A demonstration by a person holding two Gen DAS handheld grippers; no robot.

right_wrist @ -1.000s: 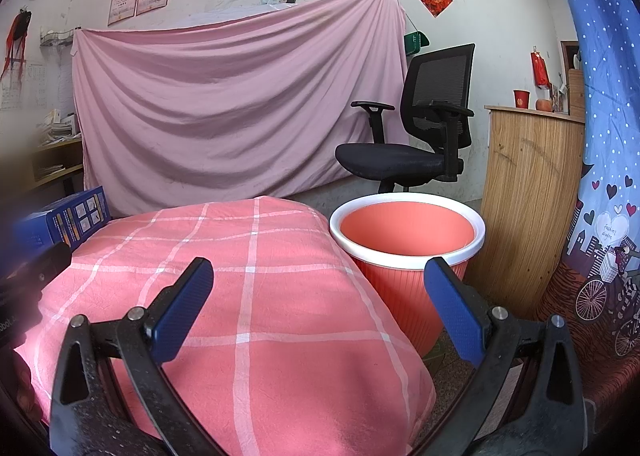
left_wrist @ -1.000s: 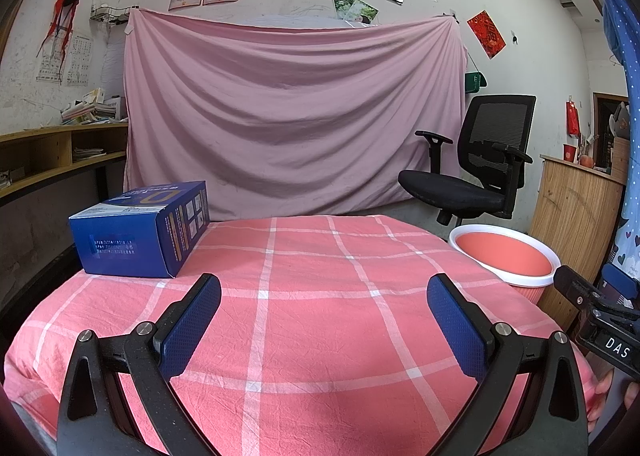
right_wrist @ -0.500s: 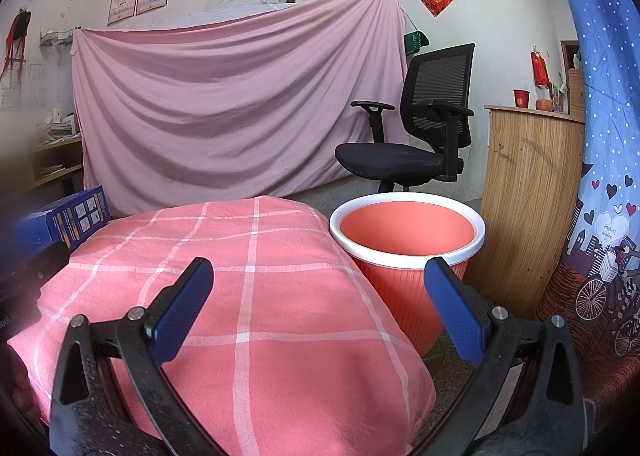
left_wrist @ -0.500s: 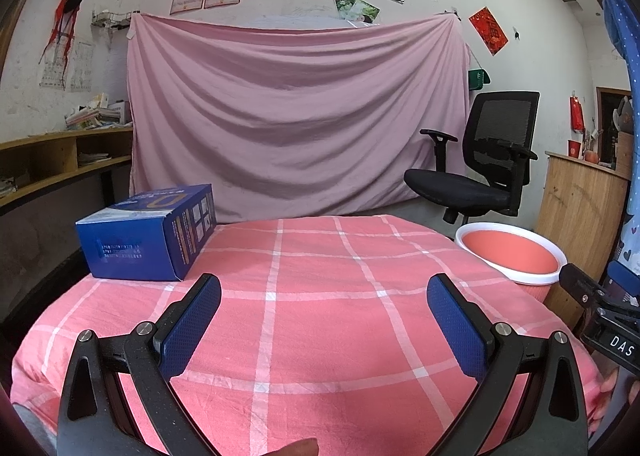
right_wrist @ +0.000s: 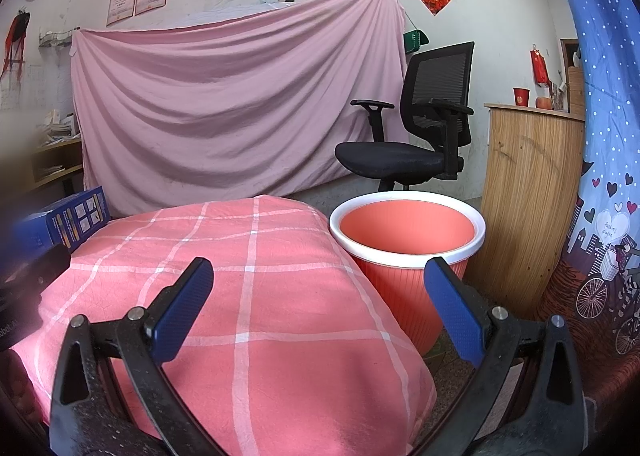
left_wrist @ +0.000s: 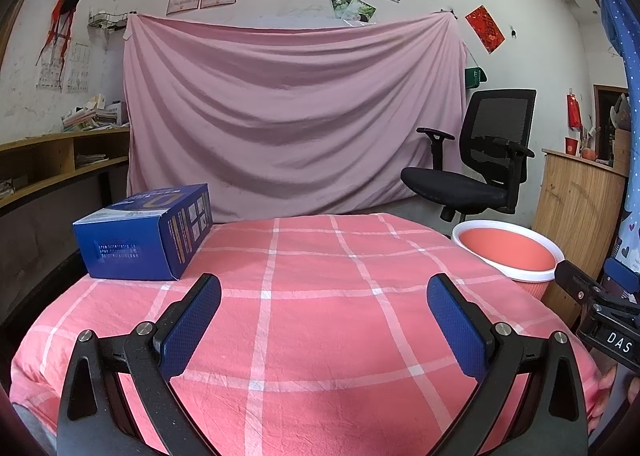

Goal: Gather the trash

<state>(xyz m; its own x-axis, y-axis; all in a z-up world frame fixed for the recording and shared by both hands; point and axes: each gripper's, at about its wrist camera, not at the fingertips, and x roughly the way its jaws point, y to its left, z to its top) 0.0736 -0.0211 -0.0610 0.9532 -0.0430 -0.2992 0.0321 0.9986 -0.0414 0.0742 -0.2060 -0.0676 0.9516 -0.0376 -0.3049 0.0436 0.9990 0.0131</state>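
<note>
A blue carton (left_wrist: 144, 240) is seen lying on the checked worktop (left_wrist: 312, 296), at left of frame, up-left of the left hand-held gripper (left_wrist: 324, 320), long axis receding up-right. Both gripper sets are spread wide, empty. The right hand-held gripper (right_wrist: 318, 302) faces the bin (right_wrist: 408, 240). The left is judged nearer. Carton print is illegible; "DAS" is read lower right.

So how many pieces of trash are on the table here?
1: a blue box at the far left of the checked tablecloth. The bin beside the table looks empty, though its bottom is hidden.
</note>
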